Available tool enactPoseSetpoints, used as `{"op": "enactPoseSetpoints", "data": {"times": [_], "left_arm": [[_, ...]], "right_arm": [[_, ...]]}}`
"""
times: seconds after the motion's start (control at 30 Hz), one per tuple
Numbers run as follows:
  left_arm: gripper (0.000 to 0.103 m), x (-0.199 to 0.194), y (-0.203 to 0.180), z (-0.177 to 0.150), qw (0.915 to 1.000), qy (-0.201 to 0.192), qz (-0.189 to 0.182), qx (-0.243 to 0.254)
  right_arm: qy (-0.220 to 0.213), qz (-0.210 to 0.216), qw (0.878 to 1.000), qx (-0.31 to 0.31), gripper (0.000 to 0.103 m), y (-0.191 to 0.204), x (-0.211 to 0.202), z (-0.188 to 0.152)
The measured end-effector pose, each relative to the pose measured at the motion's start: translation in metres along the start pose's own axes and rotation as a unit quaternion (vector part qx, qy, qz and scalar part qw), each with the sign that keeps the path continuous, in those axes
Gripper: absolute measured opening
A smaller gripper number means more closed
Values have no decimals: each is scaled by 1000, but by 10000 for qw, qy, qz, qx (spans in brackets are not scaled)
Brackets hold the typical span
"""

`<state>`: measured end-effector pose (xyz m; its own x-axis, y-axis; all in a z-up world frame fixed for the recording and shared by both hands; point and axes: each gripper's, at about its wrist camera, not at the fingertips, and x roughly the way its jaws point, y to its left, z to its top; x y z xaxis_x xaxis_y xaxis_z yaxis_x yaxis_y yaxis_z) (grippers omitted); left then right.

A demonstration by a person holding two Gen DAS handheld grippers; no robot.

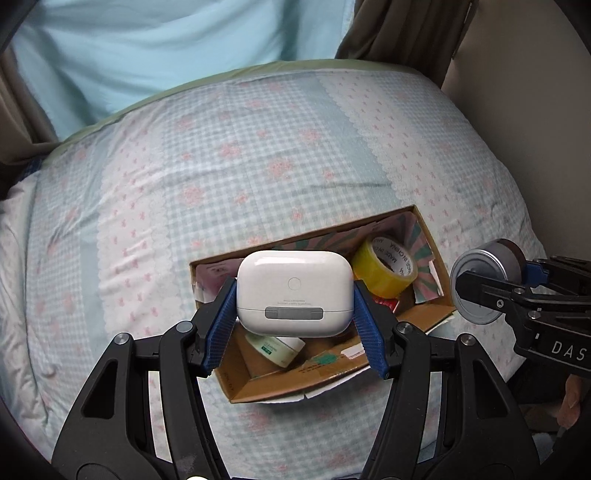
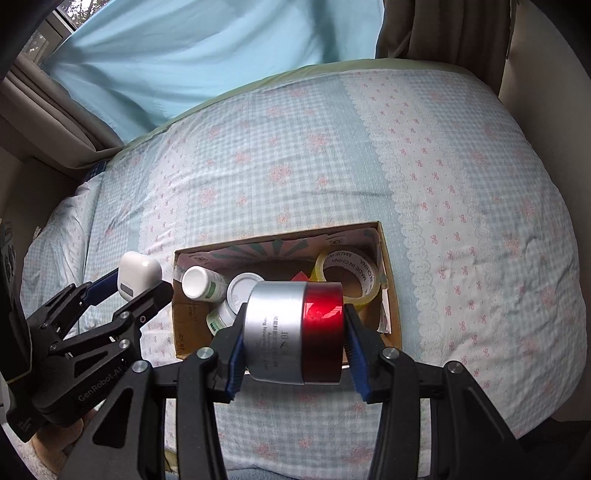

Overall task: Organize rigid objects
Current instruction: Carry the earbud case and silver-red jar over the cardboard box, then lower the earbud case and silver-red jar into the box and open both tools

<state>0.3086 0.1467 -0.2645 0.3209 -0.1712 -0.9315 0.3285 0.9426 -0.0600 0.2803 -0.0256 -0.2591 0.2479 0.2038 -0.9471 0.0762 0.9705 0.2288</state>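
My left gripper (image 1: 294,295) is shut on a white earbud case (image 1: 293,292) and holds it above the near end of an open cardboard box (image 1: 432,240). It also shows at the left of the right wrist view (image 2: 138,280). My right gripper (image 2: 293,332) is shut on a silver and red round tin (image 2: 293,332), held above the box's near edge (image 2: 393,295). The tin also shows in the left wrist view (image 1: 484,280), right of the box. Inside the box lie a yellow tape roll (image 2: 349,273), a white bottle (image 2: 201,282) and a white-lidded jar (image 2: 242,290).
The box rests on a bed with a blue checked floral quilt (image 2: 295,155). A pale blue curtain (image 2: 207,55) hangs behind the bed, with brown curtains (image 2: 443,29) beside it. A beige wall (image 1: 535,129) stands to the right.
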Motion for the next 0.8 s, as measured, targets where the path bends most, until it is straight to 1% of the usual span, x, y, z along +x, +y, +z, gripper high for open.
{"op": "enactPoseSetpoints", "data": {"times": [0.13, 0.27, 0.37, 0.43, 0.53, 0.6, 0.67, 0.8], "left_arm": [[57, 38, 9, 7, 9996, 279, -56, -14], [57, 78, 13, 15, 9975, 703, -108, -8], [57, 104, 14, 19, 9957, 919, -56, 138], [57, 118, 16, 23, 9945, 1031, -28, 170], [57, 134, 14, 30, 9926, 1179, 76, 281], [57, 143, 9, 34, 9908, 1278, 70, 433], [57, 149, 3, 36, 9884, 1352, 224, 655], [57, 150, -1, 31, 9871, 1326, 268, 860]], "right_arm": [[361, -94, 9993, -42, 43, 2, 38, -2], [714, -271, 9968, -239, 43, 6, 72, -3], [904, -111, 9954, -291, 43, 6, 94, -11], [1016, -178, 9938, -410, 43, 7, 105, -14], [1146, -249, 9918, -502, 43, 5, 121, -16], [1217, -260, 9909, -512, 43, 4, 130, -16], [1248, -283, 9896, -651, 43, 7, 139, -17], [1306, -148, 9885, -752, 43, 7, 151, -20]]}}
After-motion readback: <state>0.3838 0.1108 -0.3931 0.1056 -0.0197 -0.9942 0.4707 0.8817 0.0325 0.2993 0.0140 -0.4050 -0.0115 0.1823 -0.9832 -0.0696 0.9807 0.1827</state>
